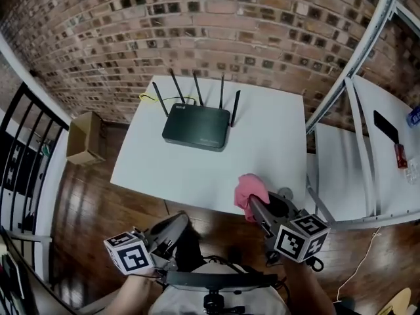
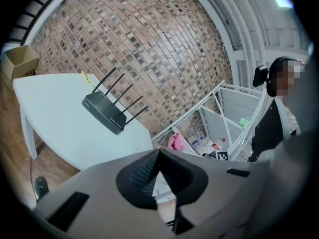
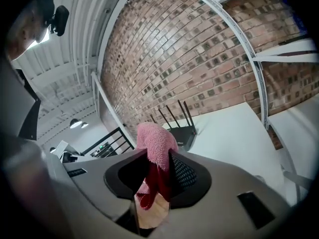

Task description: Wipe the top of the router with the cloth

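A brick wall (image 1: pixel 216 25) backs a white tabletop (image 1: pixel 269 143) that stands on a dark wooden floor, and we are at its near edge. Our right gripper (image 1: pixel 257 205) is clenched on the pink cloth (image 1: pixel 249 190). In the right gripper view the jaws pinch its middle, one bunch standing up above them and the rest hanging down behind. The router (image 1: pixel 197 126), black with five antennas upright along its back, sits ahead of that gripper and off to its left, well apart from it on the far half of the tabletop. Nothing touches the router, and its flat top is bare.

Our left gripper (image 1: pixel 172 227) hangs low on our side of the tabletop edge, further from the router than the right one. Its jaws are closed tip to tip with nothing between them.

We judge that the cloth is in hand and the reach to the router is the step under way, with no wiping begun. The next move calls for carrying the right gripper forward and leftward over the tabletop and lowering it until the free bunch of cloth, not the jaw tips, lies on the router's top. We should come in from the front edge so the antennas stay clear. The router looks light, so the left gripper may need to steady it.
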`<move>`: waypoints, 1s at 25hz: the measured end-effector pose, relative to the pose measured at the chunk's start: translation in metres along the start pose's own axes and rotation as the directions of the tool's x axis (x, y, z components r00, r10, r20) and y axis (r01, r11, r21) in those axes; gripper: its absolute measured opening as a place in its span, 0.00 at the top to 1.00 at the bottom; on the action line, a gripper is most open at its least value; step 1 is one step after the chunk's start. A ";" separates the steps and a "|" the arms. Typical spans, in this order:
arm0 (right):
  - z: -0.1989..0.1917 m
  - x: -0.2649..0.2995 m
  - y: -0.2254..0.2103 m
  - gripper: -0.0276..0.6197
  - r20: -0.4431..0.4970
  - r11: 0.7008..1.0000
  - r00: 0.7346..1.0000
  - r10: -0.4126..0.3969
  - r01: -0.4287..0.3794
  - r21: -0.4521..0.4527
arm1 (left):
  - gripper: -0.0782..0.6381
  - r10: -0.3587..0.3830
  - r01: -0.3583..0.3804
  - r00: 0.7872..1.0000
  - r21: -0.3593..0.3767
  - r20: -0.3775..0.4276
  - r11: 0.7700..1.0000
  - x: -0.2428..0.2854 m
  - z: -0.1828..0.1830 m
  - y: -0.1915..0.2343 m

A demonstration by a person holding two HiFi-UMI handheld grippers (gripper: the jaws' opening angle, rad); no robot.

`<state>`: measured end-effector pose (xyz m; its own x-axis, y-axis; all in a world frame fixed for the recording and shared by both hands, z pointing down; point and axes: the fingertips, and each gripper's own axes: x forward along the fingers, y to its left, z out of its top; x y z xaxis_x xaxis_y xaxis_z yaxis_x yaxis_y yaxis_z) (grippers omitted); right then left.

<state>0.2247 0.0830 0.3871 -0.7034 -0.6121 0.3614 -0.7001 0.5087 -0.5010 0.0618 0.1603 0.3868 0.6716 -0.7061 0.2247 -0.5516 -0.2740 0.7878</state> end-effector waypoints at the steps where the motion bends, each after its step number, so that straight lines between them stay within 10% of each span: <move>1: 0.003 0.019 0.005 0.75 -0.006 1.000 1.000 -0.011 0.011 0.004 | 0.85 -0.006 0.006 1.000 0.004 -0.014 1.000 -0.001 0.016 0.013; 14: 0.042 0.216 0.057 0.75 -0.033 0.989 0.990 -0.140 0.142 0.033 | 0.85 -0.088 0.089 0.991 0.000 -0.096 0.996 -0.027 0.180 0.140; 25: 0.042 0.317 0.057 0.75 -0.074 0.966 0.964 -0.255 0.258 0.026 | 0.85 -0.138 0.137 0.977 -0.018 -0.162 0.990 -0.033 0.215 0.184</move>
<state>-0.0328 -0.1075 0.4396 -0.5086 -0.6752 0.5343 -0.8542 0.3180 -0.4113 -0.1677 -0.0072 0.4009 0.8125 -0.5462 0.2038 -0.4456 -0.3565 0.8212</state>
